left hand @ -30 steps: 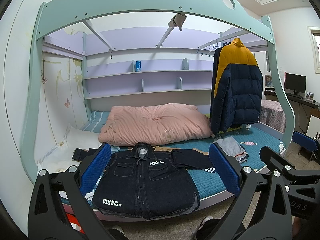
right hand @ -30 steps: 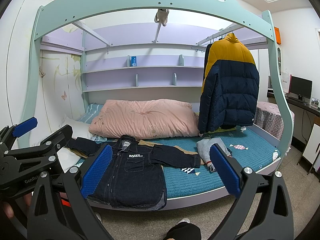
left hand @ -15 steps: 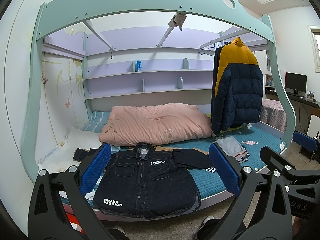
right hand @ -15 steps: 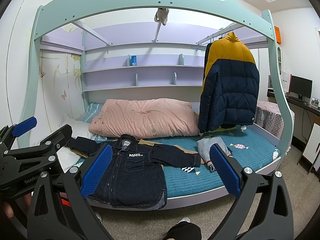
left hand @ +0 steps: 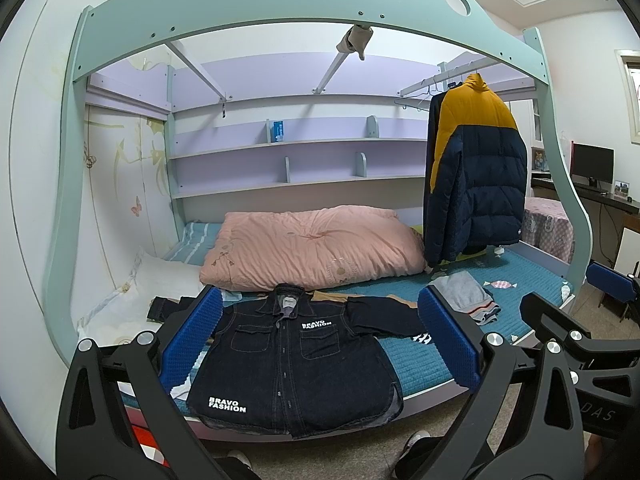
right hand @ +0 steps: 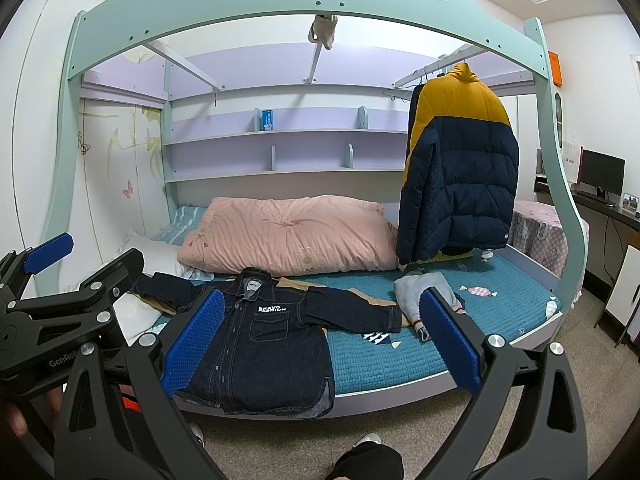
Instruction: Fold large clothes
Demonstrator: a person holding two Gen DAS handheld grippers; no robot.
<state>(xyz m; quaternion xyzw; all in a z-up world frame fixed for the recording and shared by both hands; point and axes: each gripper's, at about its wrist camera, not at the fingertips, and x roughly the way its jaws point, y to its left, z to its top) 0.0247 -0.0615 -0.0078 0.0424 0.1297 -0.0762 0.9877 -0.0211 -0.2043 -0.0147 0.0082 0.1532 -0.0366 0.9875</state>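
Note:
A dark denim jacket (left hand: 296,356) with white "BRAVO FASHION" print lies face up, buttoned, sleeves spread, at the front edge of a teal mattress (left hand: 420,364). It also shows in the right wrist view (right hand: 264,344). My left gripper (left hand: 320,340) is open and empty, held in the air well short of the bed. My right gripper (right hand: 320,340) is open and empty too, at the same distance. The left gripper also shows at the left of the right wrist view (right hand: 60,280), and the right gripper at the right of the left wrist view (left hand: 580,312).
A pink duvet (left hand: 312,248) lies behind the jacket. A folded grey garment (left hand: 464,300) sits on the mattress to the right. A navy and yellow puffer jacket (left hand: 476,176) hangs from a rail. The mint bed frame (left hand: 560,184) arches overhead. A desk with monitor (left hand: 592,164) stands far right.
Both grippers have moved slightly toward the bed, so the jacket looks a little larger. The jaws stay open.

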